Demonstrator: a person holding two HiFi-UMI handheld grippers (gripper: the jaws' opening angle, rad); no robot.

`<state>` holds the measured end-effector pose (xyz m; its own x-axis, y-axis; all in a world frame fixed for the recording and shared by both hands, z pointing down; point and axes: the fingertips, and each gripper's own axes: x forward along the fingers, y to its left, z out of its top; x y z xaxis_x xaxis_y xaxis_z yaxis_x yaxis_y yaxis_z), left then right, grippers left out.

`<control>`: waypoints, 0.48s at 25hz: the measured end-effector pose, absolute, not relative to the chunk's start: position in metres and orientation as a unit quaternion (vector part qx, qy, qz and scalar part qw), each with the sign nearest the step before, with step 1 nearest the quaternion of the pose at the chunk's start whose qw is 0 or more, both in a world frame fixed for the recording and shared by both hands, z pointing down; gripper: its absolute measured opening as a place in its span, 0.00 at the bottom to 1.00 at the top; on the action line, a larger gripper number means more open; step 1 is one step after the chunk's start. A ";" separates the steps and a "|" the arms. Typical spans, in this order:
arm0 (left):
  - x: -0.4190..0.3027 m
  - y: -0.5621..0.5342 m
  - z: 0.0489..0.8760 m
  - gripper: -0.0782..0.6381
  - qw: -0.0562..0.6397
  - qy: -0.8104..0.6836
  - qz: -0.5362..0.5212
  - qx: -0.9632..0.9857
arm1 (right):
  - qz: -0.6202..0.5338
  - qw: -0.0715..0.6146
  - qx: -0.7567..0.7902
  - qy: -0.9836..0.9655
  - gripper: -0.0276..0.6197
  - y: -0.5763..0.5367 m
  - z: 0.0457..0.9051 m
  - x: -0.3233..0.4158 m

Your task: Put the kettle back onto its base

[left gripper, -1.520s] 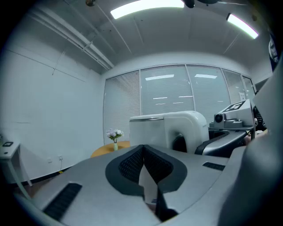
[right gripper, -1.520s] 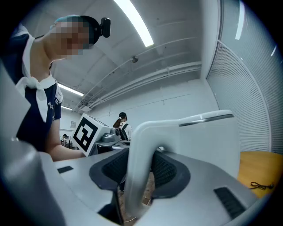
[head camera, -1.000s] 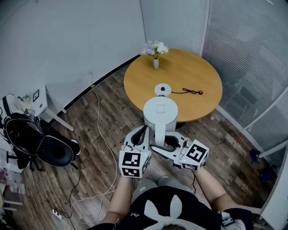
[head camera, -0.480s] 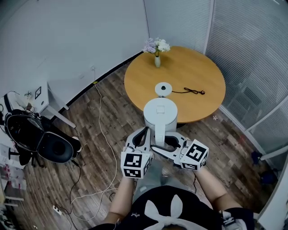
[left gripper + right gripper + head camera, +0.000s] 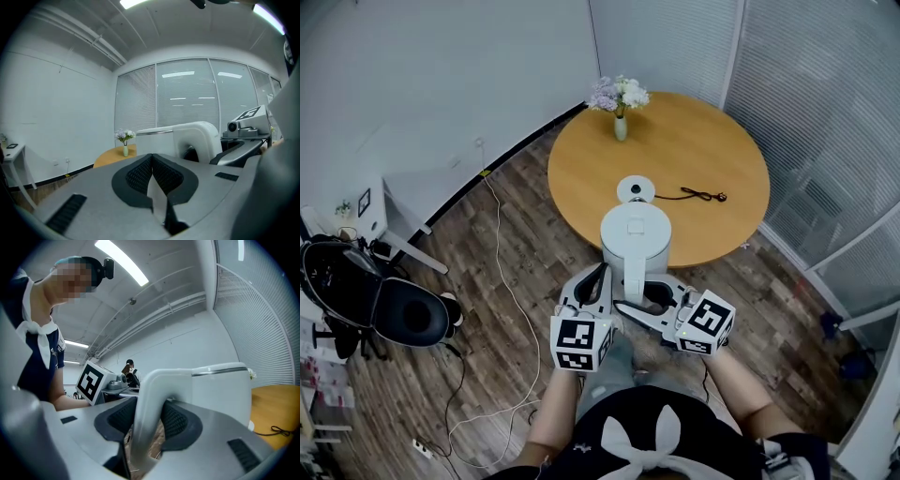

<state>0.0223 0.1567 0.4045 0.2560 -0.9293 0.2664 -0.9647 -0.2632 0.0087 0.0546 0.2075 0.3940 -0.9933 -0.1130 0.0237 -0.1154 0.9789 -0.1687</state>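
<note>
nearest, the left gripper [image 5: 152, 161] has its fingers pressed together on nothing. beside it, the right gripper [image 5: 149, 420] has its fingers clamped on the curved handle [image 5: 146, 392] of the white plastic electric kettle [image 5: 635, 232], held in the air at the near edge of the round wooden surface [image 5: 581, 173], short of its round white base [image 5: 636, 188].

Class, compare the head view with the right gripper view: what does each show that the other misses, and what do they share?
Head view only: the black chair and white floor cable. Right gripper view only: the ceiling light and the right claw clamped on the handle of the kettle. Both: kettle, wooden table, black cord, left claw.
</note>
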 end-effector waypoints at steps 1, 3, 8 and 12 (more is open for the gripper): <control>0.019 0.148 0.406 0.15 0.085 -0.599 0.105 0.789 | 0.087 0.006 0.061 -0.994 0.31 0.198 0.395 0.052; 0.010 0.129 0.407 0.15 0.085 -0.595 0.105 0.792 | 0.089 0.005 0.069 -0.994 0.31 0.178 0.396 0.045; -0.014 0.078 0.405 0.15 0.087 -0.583 0.105 0.801 | 0.086 0.002 0.094 -0.992 0.31 0.124 0.389 0.026; -0.025 0.041 0.403 0.15 0.086 -0.567 0.101 0.813 | 0.077 0.001 0.110 -0.991 0.31 0.086 0.380 0.012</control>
<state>-0.0248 0.0410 0.4031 0.3360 -0.9045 0.2625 -0.9395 -0.3415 0.0258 0.0123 0.0859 0.3800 -0.9759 -0.2172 0.0192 -0.2175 0.9641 -0.1521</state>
